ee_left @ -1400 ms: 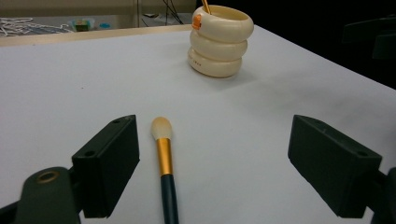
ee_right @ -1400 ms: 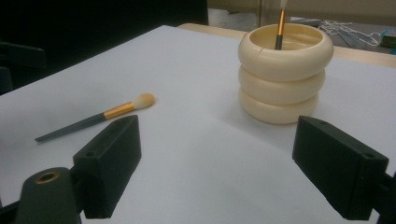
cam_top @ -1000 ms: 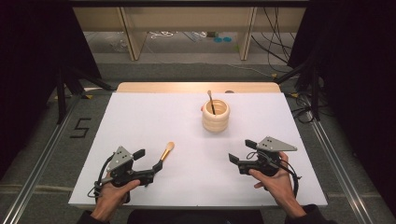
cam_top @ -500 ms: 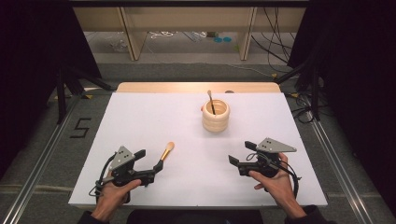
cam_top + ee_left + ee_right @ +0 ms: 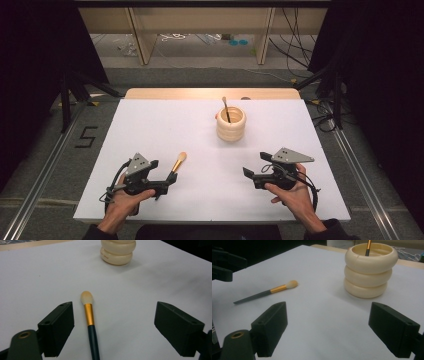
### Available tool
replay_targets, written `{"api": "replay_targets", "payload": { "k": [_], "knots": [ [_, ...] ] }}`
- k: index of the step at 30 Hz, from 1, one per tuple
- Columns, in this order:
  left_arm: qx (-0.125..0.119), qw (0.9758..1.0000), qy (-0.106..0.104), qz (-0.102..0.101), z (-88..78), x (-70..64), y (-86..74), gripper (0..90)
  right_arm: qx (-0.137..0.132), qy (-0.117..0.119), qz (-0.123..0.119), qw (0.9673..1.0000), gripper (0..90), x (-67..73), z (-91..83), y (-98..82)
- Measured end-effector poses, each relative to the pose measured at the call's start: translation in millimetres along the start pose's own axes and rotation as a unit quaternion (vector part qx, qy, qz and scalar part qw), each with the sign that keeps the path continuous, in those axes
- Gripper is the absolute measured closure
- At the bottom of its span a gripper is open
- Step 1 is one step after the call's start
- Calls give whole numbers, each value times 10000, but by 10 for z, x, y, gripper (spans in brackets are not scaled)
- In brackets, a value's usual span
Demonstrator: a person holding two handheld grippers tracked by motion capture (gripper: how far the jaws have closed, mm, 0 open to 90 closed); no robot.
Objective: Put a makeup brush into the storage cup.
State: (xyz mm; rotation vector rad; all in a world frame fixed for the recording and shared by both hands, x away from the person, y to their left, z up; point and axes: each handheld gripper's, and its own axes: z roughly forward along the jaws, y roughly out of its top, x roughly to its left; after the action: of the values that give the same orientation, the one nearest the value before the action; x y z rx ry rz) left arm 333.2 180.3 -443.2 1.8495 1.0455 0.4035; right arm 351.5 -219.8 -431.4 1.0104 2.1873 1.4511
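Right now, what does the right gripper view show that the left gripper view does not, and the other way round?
The right gripper view alone looks into the holder's open top, with a second brush handle standing inside, and takes in the loose brush end to end. The left gripper view alone has that makeup brush lying between its own open tongs, bristles away from the camera. Both share the cream ringed holder and the white table.

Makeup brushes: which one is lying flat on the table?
The makeup brush by the left tool, bristles pointing away from the person. The other brush stands in the cream ringed holder.
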Motion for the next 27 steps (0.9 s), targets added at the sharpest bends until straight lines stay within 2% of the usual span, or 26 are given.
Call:
{"api": "replay_targets", "payload": {
  "k": [2,3,4,6,13,14,17,19,21,23,27],
  "knots": [
    [161,9997,64,146,36,18,25,159,108,1,14,9999,162,0,-15,-1],
    [310,9991,112,272,46,30,40,159,122,-6,18,9999,162,-2,-15,-4],
    [349,9988,132,306,69,28,50,159,97,-11,-14,10000,162,-7,-10,-7],
    [557,9972,124,479,94,40,84,159,99,-12,17,9999,162,-3,-17,-4],
    [923,9930,86,732,181,45,177,165,138,27,-12,9999,162,-2,-1,-14],
    [919,9933,77,702,199,45,185,164,112,29,1,9999,162,-1,4,-20],
    [1127,9896,47,892,213,81,217,161,165,30,-21,9999,164,1,-2,-16],
    [1210,9889,83,856,240,89,226,162,178,57,-21,9998,164,3,-4,-22],
    [1358,9854,112,1017,268,109,241,167,181,51,-16,9998,165,6,-3,-20],
    [1410,9858,118,905,313,120,237,172,227,89,-33,9997,165,7,4,-20],
    [1599,9833,93,864,382,140,243,208,222,108,-29,9997,165,8,7,-18]
  ]
}}
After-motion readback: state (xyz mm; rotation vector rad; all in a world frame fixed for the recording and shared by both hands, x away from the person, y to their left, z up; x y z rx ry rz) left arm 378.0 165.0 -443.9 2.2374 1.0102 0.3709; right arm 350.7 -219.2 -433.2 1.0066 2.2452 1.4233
